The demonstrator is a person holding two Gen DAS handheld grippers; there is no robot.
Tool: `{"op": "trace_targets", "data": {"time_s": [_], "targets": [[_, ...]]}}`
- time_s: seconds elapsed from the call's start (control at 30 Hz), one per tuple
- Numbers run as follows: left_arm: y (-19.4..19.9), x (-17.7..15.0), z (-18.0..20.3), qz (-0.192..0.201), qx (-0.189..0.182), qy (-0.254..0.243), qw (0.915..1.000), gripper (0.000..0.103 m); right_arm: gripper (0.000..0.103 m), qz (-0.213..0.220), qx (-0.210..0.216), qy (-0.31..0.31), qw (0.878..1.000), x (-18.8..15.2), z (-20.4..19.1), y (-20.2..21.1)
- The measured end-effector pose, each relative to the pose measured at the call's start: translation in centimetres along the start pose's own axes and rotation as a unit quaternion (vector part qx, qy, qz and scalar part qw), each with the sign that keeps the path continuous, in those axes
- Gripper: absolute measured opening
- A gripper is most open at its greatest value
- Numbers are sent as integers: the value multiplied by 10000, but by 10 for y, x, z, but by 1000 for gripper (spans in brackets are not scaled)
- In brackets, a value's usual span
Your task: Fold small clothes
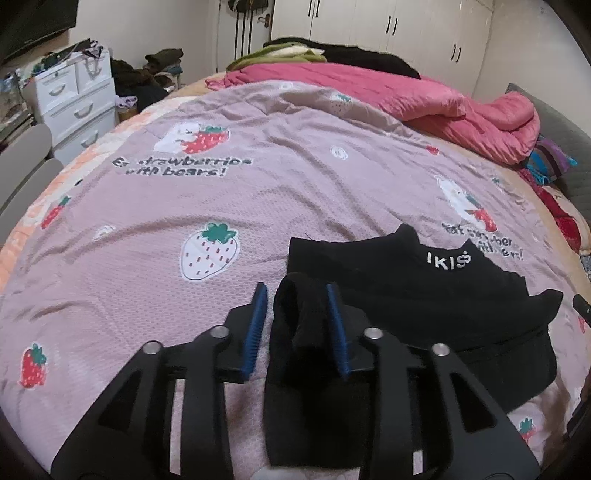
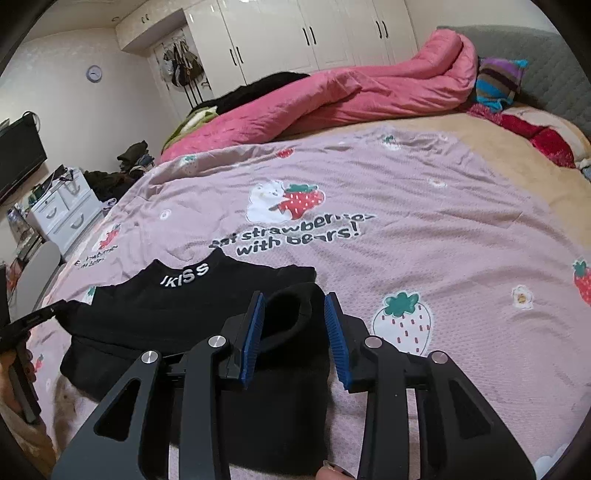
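Right now your left gripper (image 1: 295,325) has its blue ribbed pads parted, with a fold of the small black knit top (image 1: 417,295) lying slack between them, resting against the right-hand pad rather than pinched. Your right gripper (image 2: 295,328) is likewise parted, a rounded black cuff bulging up between its pads and touching only the left one. Likely you've each brought a side in over the body, which is why both folds sit under your fingers. Just ahead of both grippers the top lies flat on the pinkish-mauve strawberry-print bedspread (image 1: 258,192), collar away from you; its white stitching reads roughly "IKISS". Beyond that, the spread says "eat strawberries with bears!". Farther still, a bunched pink quilt (image 2: 351,92) lies across the bed before white wardrobe doors (image 2: 295,29).
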State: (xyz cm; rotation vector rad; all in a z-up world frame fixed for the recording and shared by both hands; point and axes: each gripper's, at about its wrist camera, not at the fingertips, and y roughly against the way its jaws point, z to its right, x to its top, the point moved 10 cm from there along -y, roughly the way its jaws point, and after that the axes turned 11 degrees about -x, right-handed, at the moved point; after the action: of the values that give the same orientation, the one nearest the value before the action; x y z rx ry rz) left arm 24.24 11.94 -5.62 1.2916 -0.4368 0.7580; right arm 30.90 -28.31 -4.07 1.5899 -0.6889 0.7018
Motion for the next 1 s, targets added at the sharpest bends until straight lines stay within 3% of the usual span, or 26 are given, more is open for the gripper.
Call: {"op": "trace_targets", "data": {"time_s": [0.13,0.27,0.33,0.4,0.6,0.67,0.77,1.0], "targets": [[24,-3,1,211,-23,1,9998,43,28,106,90,238,9996,-6,-9,17],[38,-16,6,202,-92,-75,9997,44,24,26,10,795,9968,-23,-26,19],[35,-29,14,21,-137,-240,9996,39,19,-73,-17,1009,9949,-32,-35,13],[28,-43,19,-182,-147,-346,9991,19,18,-259,-183,1164,9927,-42,-38,2],[-10,-79,28,-711,-60,-586,9957,16,16,-914,-548,1283,9860,-70,-36,-47],[-21,-77,30,-708,-14,-689,9951,16,16,-903,-560,1297,9858,-68,-37,-55],[-34,-65,26,-699,-190,-390,9966,17,16,-823,-506,1259,9873,-57,-41,-64],[-58,-25,9,-578,-115,-124,9982,17,16,-764,-480,1162,9891,-29,-41,-88]]}}
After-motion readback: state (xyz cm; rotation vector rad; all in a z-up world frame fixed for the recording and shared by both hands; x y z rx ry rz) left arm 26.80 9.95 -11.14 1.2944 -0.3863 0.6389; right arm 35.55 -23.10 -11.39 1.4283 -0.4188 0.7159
